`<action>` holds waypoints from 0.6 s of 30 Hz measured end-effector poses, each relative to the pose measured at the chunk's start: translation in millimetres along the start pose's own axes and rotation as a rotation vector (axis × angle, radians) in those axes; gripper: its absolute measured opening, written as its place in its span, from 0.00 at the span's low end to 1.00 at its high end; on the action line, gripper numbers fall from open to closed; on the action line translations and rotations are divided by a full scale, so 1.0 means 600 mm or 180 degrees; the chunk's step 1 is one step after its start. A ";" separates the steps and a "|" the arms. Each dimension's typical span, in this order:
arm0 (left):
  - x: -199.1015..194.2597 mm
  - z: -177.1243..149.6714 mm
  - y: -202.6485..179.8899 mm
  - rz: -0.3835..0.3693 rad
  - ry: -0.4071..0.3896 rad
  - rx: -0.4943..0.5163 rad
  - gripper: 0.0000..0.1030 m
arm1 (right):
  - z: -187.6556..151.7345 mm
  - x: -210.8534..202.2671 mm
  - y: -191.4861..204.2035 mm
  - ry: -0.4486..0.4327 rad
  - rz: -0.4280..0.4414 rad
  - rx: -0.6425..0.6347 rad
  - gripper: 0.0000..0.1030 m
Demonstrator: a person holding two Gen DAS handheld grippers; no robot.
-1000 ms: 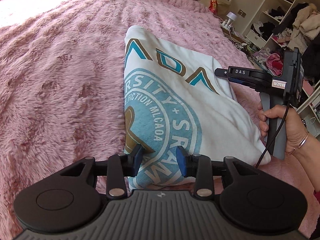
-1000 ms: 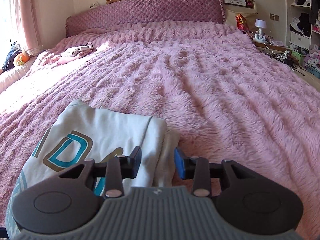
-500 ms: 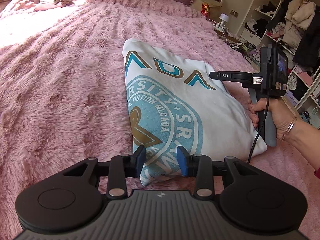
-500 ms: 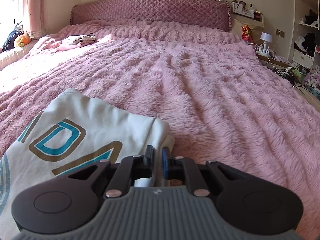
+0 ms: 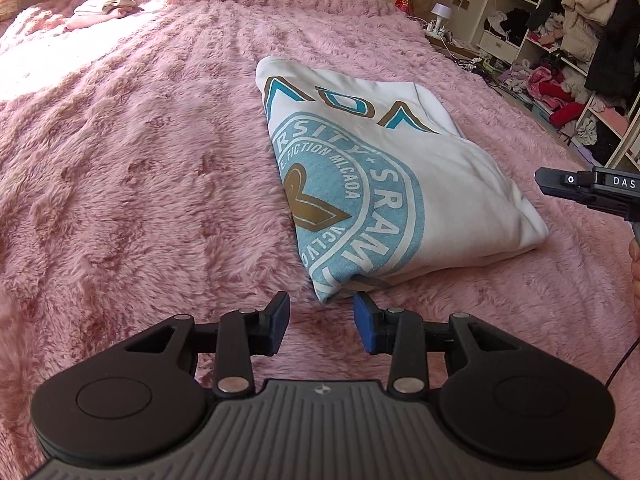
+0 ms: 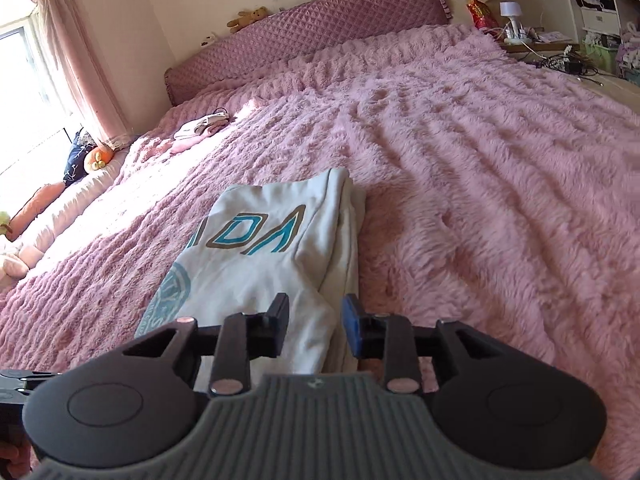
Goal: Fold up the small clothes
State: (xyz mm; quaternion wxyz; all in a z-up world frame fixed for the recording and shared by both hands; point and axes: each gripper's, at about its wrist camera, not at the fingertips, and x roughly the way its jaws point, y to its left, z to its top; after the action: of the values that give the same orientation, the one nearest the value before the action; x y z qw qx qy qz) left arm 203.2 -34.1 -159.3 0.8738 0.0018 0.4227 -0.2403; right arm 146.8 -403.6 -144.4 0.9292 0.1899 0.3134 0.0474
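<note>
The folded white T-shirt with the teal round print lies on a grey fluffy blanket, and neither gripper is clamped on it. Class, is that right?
One thing is wrong: the blanket is pink, not grey, as the left wrist view shows. The rest stands: the folded white T-shirt lies on it, the left gripper is open short of it, and the right gripper, its jaws opening, is not clamped on it.
</note>
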 end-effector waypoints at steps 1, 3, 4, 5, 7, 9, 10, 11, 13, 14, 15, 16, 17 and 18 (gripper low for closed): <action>0.001 0.000 -0.004 -0.0011 -0.0023 0.0027 0.42 | -0.009 -0.003 -0.001 0.0042 0.0021 0.0055 0.27; 0.004 0.002 -0.010 0.0004 -0.0045 0.0067 0.42 | -0.032 -0.001 0.001 0.0124 0.0017 0.0087 0.27; 0.008 0.003 -0.012 0.0002 -0.0039 0.0098 0.42 | -0.037 0.002 0.002 0.0164 -0.0004 0.0093 0.27; 0.012 0.003 -0.013 0.0014 -0.0019 0.0102 0.42 | -0.045 0.007 0.003 0.0202 -0.0035 0.0120 0.27; 0.021 0.004 -0.014 -0.0013 0.0019 0.0082 0.42 | -0.052 0.011 0.004 0.0229 0.0000 0.0154 0.21; 0.026 0.004 -0.013 -0.0070 0.0042 0.0052 0.38 | -0.052 0.019 0.011 0.0287 0.0014 0.0085 0.00; 0.029 0.003 -0.015 -0.0079 0.0050 0.0052 0.37 | -0.052 0.019 0.018 0.0289 -0.0015 0.0014 0.00; 0.031 0.002 -0.017 -0.0062 0.0059 0.0061 0.34 | -0.053 0.019 0.023 0.0284 -0.0034 -0.0050 0.00; 0.030 0.003 -0.018 -0.0025 0.0066 0.0046 0.28 | -0.048 0.013 0.035 0.0246 -0.0098 -0.0225 0.00; 0.028 0.004 -0.017 -0.0019 0.0053 0.0022 0.24 | -0.048 0.010 0.038 0.0218 -0.0126 -0.0264 0.00; 0.026 0.005 -0.016 -0.0019 0.0041 0.0004 0.21 | -0.043 0.001 0.041 0.0156 -0.0179 -0.0317 0.00; 0.022 0.006 -0.014 -0.0011 0.0026 -0.0007 0.16 | -0.041 -0.005 0.043 0.0113 -0.0205 -0.0339 0.00; 0.020 0.007 -0.013 -0.0018 0.0025 -0.0011 0.16 | -0.037 -0.015 0.044 0.0056 -0.0224 -0.0368 0.00; 0.018 0.007 -0.012 -0.0031 0.0028 -0.0019 0.16 | -0.033 -0.025 0.045 -0.0006 -0.0239 -0.0387 0.00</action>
State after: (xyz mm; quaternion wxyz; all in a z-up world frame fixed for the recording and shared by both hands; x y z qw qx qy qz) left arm 209.0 -46.2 -163.1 0.8707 -0.0018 0.4274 -0.2433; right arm 123.9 -375.3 -139.9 0.9405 0.1213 0.3160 0.0313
